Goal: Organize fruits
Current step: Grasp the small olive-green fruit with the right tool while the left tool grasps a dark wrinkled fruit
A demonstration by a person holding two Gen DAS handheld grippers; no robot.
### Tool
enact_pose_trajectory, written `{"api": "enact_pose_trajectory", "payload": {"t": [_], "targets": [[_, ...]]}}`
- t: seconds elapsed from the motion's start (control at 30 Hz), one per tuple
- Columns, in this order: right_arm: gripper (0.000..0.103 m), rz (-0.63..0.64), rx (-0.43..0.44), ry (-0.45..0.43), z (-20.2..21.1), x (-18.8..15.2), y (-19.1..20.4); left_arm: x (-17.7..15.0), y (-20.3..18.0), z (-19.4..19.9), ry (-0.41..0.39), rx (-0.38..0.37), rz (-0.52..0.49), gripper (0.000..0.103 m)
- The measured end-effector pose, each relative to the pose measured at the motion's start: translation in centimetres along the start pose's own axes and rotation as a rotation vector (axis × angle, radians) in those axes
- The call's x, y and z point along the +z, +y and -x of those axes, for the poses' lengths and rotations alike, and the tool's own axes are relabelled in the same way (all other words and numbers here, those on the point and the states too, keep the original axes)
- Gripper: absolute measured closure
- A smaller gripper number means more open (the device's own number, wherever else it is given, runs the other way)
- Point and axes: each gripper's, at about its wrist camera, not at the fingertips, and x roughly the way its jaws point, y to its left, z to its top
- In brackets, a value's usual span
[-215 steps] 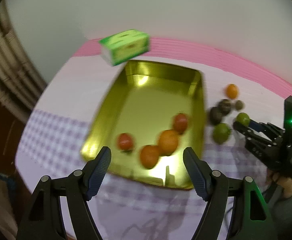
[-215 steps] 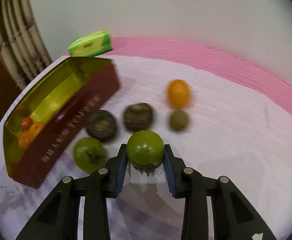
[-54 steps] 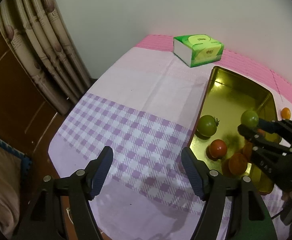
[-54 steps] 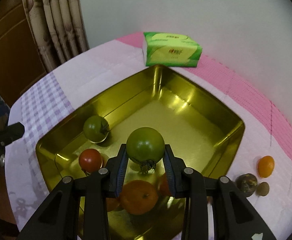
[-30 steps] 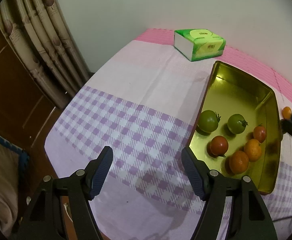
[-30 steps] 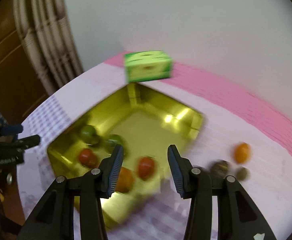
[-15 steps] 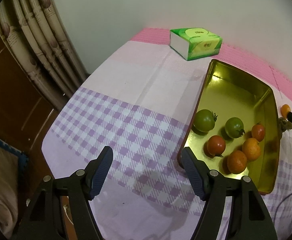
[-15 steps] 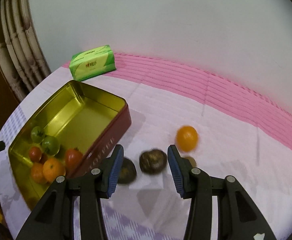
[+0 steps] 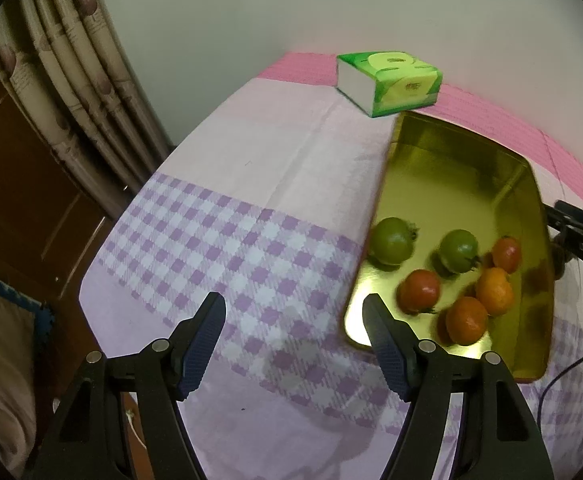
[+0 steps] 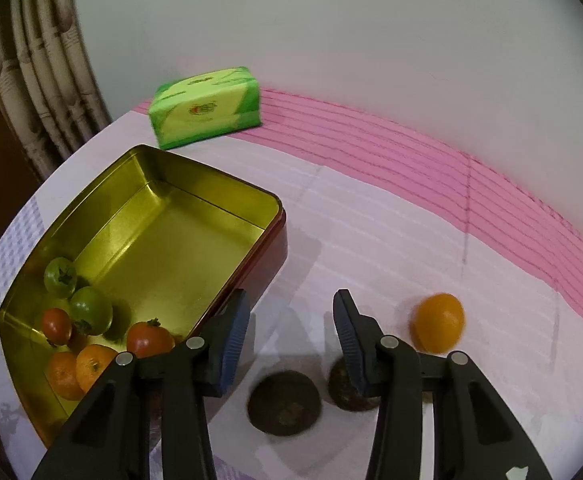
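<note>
A gold tin (image 10: 195,236) with red sides holds two green tomatoes (image 10: 91,310), red tomatoes (image 10: 149,338) and oranges (image 10: 91,366); it also shows in the left wrist view (image 9: 463,184). My right gripper (image 10: 289,332) is open and empty, above two dark brown fruits (image 10: 285,404) on the cloth beside the tin. An orange (image 10: 437,322) lies to its right. My left gripper (image 9: 295,340) is open and empty over the checked cloth, left of the tin. The right gripper's fingers (image 9: 571,226) show at the right edge of the left wrist view.
A green tissue box (image 10: 207,106) stands behind the tin near the wall, also in the left wrist view (image 9: 389,82). Curtains (image 9: 63,80) and a wooden door (image 9: 15,200) lie left of the table's edge.
My right gripper let go of the green tomato in the tin, opened, and moved right and down over the dark fruits. My left gripper stayed nearly still.
</note>
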Motion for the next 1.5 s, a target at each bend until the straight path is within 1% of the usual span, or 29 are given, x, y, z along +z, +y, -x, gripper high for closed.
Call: {"api": "enact_pose_trajectory", "payload": {"t": [0.07,0.17,0.3,0.4,0.53,0.63,0.7,0.8,0.9,0.97,1.03,1.07,1.17,1.23,1.27,1.33,1.4,1.43,1.5], "targets": [[0.063,0.011,0.004,-0.007,-0.1,0.1,0.3,0.1,-0.6,0.5,-0.014,-0.003,-0.016,0.032],[0.063,-0.034,0.040,-0.019,0.7,-0.4,-0.7,0.5,-1.7,1.7,-0.046,-0.018,-0.030,0.032],[0.062,-0.067,0.022,-0.058,3.1,-2.2,-3.7,1.2,-4.4,2.9,-0.067,-0.062,-0.058,0.032],[0.062,-0.104,0.013,-0.048,4.2,-4.3,-6.7,1.7,-7.5,3.4,-0.074,-0.101,-0.113,0.032],[0.062,-0.146,0.000,-0.014,4.4,-6.8,-9.6,2.2,-11.5,3.3,-0.051,-0.178,-0.157,0.032],[0.062,-0.171,0.012,0.004,3.6,-7.7,-10.5,2.3,-14.9,3.2,-0.038,-0.203,-0.217,0.032],[0.062,-0.172,0.033,0.002,3.1,-7.8,-10.5,2.3,-16.7,3.1,-0.032,-0.215,-0.255,0.032],[0.063,-0.155,0.031,-0.013,2.6,-7.5,-10.2,2.3,-18.7,2.7,-0.007,-0.239,-0.276,0.032],[0.065,-0.146,0.028,-0.029,1.7,-6.7,-10.0,2.4,-20.0,2.0,0.032,-0.257,-0.266,0.032],[0.069,-0.140,0.021,-0.039,1.4,-6.4,-10.0,2.4,-20.8,1.7,0.055,-0.284,-0.259,0.032],[0.074,-0.122,0.018,-0.043,1.1,-6.1,-9.7,2.4,-21.7,1.4,0.076,-0.292,-0.256,0.032],[0.079,-0.112,0.016,-0.046,1.0,-6.0,-9.6,2.4,-22.0,1.3,0.082,-0.297,-0.253,0.032],[0.079,-0.086,0.007,-0.053,1.2,-6.3,-9.4,2.5,-23.1,0.8,0.103,-0.304,-0.246,0.032],[0.079,-0.075,-0.012,-0.059,1.6,-7.0,-9.6,2.3,-23.9,1.0,0.091,-0.296,-0.258,0.032],[0.079,-0.074,-0.024,-0.061,1.9,-7.4,-9.9,2.4,-24.3,0.8,0.102,-0.305,-0.263,0.033],[0.079,-0.089,-0.053,-0.062,2.7,-8.5,-10.8,2.4,-25.0,0.5,0.121,-0.304,-0.263,0.036],[0.079,-0.114,-0.074,-0.064,3.5,-9.6,-12.0,2.5,-25.8,0.6,0.108,-0.292,-0.288,0.036],[0.079,-0.130,-0.089,-0.063,4.0,-10.2,-12.7,2.6,-26.3,0.3,0.114,-0.286,-0.305,0.037],[0.079,-0.161,-0.101,-0.064,4.7,-11.1,-13.8,2.7,-26.8,-0.3,0.138,-0.293,-0.304,0.038]]}}
